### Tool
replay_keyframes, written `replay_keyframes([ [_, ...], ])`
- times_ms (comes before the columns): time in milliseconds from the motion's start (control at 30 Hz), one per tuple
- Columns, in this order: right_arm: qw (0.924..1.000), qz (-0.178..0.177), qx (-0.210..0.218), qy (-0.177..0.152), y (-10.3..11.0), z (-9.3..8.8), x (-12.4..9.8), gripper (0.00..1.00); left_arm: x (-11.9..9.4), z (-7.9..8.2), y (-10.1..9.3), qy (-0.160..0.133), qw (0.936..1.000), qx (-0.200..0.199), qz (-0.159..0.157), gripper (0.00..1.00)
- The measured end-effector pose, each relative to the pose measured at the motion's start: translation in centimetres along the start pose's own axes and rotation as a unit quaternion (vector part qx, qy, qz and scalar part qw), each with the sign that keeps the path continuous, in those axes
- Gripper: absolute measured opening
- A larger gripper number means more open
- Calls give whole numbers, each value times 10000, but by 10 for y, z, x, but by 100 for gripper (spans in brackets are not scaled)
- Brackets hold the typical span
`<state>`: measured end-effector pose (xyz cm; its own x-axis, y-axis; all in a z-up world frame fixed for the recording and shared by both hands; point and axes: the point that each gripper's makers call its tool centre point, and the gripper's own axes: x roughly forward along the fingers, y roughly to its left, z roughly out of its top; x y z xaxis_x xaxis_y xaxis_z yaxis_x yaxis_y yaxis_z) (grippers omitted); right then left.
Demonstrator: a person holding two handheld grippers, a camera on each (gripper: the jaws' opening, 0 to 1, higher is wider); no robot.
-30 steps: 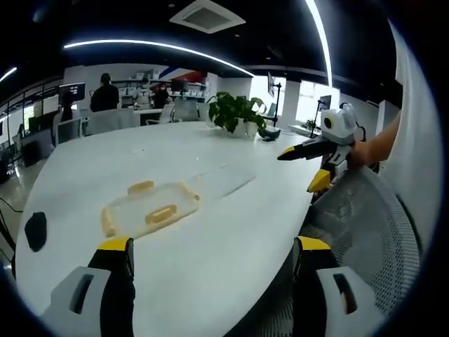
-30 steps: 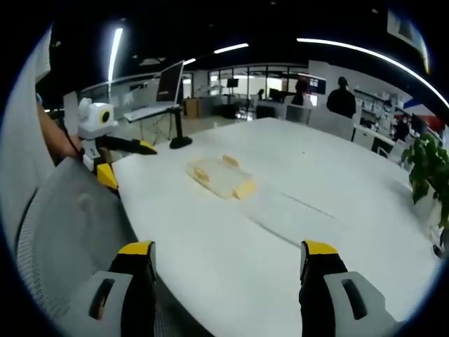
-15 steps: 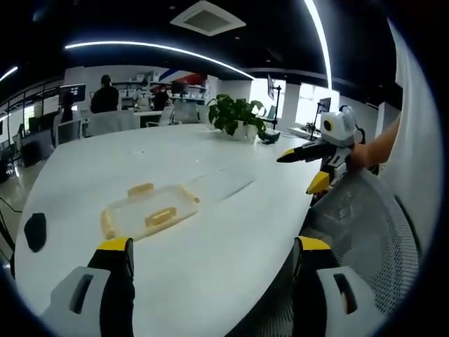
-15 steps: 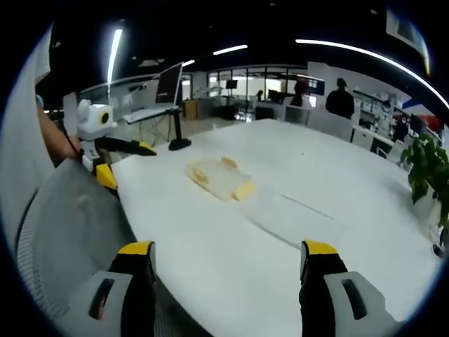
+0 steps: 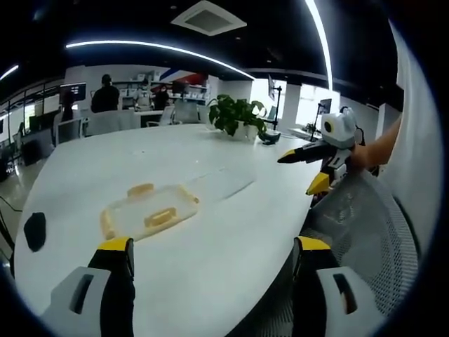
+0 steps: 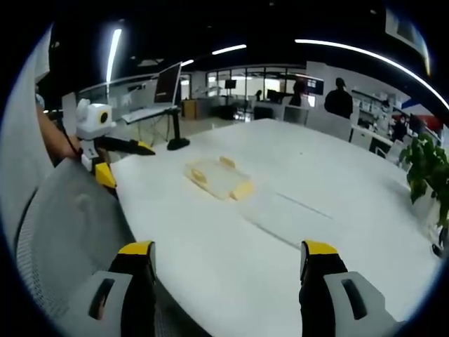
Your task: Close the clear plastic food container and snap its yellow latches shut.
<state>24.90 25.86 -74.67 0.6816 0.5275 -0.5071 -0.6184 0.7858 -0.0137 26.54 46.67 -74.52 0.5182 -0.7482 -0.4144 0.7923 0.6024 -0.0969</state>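
Nothing moved; plant [image 5: 237, 114] beyond container [image 5: 149, 210].

Clear plastic food container [image 5: 150, 212] with yellow latches [image 5: 161, 215], flat on the white table [image 5: 210, 253], lying alone.

- Left gripper [image 5: 208, 281]: two grey jaws at 5 and 7 o'clock of the left gripper view, black inner faces, yellow tips, one slot in each grey shell.
- Right gripper [image 6: 229, 281]: same build in its own view; grey shells, black inner faces, yellow caps, slotted.
- Right gripper seen from the left gripper view at 3 o'clock: white housing, black jaws, yellow tips.
- Left gripper seen from the right gripper view at 9 o'clock: same white, black and yellow scheme.
- Bare forearm [image 5: 379, 144] behind it; no sleeve visible.
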Motion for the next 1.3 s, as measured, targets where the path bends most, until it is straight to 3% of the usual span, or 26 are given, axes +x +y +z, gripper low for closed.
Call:
replay_keyframes([
  [367,9996,149,-234,100,6,1,3,86,-1,3,3,10,10000,39,71,95],
  [533,9975,297,-520,367,10,-6,8,81,-1,2,3,98,9999,116,68,94],
  [833,9963,415,-641,401,8,-1,16,78,0,1,12,195,9997,142,59,92],
  [1300,9946,593,-728,437,10,5,42,76,11,-16,22,512,9986,141,-44,90],
])
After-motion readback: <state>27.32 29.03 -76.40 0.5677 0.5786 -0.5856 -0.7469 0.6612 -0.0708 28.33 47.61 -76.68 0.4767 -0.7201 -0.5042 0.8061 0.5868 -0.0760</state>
